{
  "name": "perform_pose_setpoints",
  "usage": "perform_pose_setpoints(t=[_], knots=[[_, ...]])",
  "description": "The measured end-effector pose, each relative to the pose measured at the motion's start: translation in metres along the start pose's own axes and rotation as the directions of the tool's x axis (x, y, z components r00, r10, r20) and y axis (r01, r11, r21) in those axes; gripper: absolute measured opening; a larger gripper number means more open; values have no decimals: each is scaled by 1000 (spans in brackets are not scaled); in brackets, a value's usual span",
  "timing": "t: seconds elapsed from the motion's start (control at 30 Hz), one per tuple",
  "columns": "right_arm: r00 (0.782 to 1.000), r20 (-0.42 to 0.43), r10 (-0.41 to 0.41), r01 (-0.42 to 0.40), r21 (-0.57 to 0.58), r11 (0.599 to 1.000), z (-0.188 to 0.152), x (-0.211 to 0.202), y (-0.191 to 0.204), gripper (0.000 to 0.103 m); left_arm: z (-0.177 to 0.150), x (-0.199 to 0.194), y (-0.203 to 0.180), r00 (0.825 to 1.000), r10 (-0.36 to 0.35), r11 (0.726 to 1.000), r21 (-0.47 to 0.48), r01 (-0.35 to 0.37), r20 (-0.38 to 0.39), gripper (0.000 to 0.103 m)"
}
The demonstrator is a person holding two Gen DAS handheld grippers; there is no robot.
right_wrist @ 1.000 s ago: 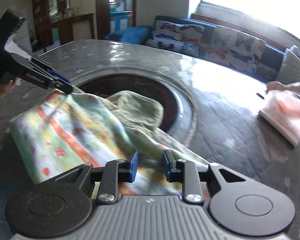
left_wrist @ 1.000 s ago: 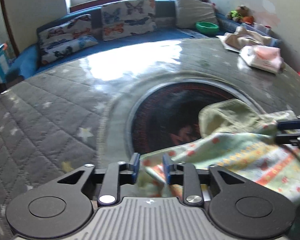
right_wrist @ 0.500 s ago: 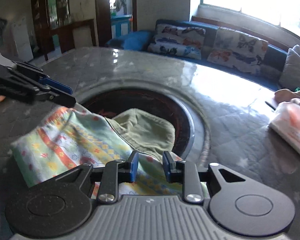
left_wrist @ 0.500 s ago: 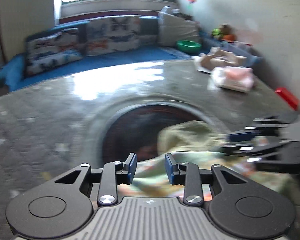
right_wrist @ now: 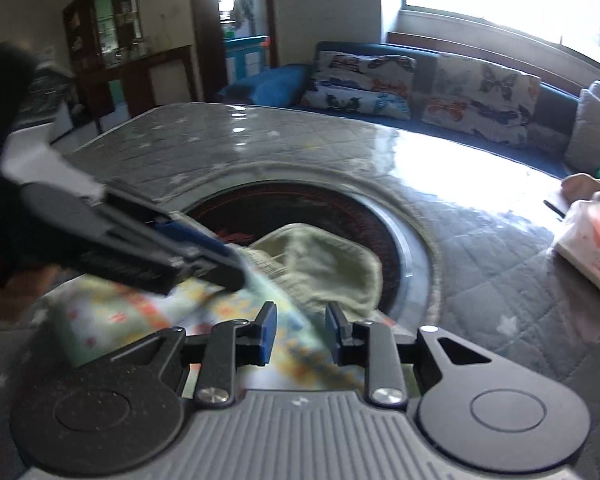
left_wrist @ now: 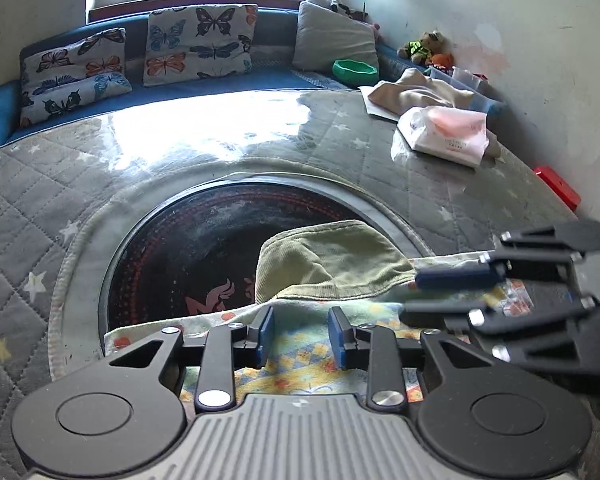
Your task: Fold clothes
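Since a second ago my two grippers have drawn close together over the patterned garment [left_wrist: 300, 364], which lies partly folded on the quilted table cover [left_wrist: 40, 208] with its olive lining [left_wrist: 332, 256] spilling onto the dark round inset [left_wrist: 188, 252]. My left gripper [left_wrist: 301, 336] has its fingers a little apart with cloth running between them, though I can't tell whether they pinch it, and my right gripper [right_wrist: 301, 334] looks the same. It's light, limp cloth that will sag and slide, so I'd take it at a hem or corner.
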State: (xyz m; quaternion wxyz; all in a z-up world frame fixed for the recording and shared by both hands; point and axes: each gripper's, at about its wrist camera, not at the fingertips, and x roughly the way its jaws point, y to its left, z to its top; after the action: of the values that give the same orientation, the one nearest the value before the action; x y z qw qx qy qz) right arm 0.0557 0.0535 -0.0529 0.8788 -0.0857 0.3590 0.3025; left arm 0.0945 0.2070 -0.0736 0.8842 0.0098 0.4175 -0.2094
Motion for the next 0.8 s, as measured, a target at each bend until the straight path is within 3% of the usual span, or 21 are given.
perform_pose_setpoints(t=[0.23,0.37,0.53,0.8], knots=[[995,-22,100,-102,-104,989,-14,-13,41,26,-1,0,-1,1000,8,1000,5,-8,1,33],[994,7,106,-103,-180,978,-16,-26,63,26,-1,1,-3,1000,15,1000,7,-15,4,33],[992,-25,123,-125,-230,965,-29,-26,86,26,-3,1,-3,1000,26,1000,1,-26,14,33],[989,-7,146,-145,-166,975,-37,-47,84,26,-6,-9,-1,999,27,999,-38,-26,33,34]])
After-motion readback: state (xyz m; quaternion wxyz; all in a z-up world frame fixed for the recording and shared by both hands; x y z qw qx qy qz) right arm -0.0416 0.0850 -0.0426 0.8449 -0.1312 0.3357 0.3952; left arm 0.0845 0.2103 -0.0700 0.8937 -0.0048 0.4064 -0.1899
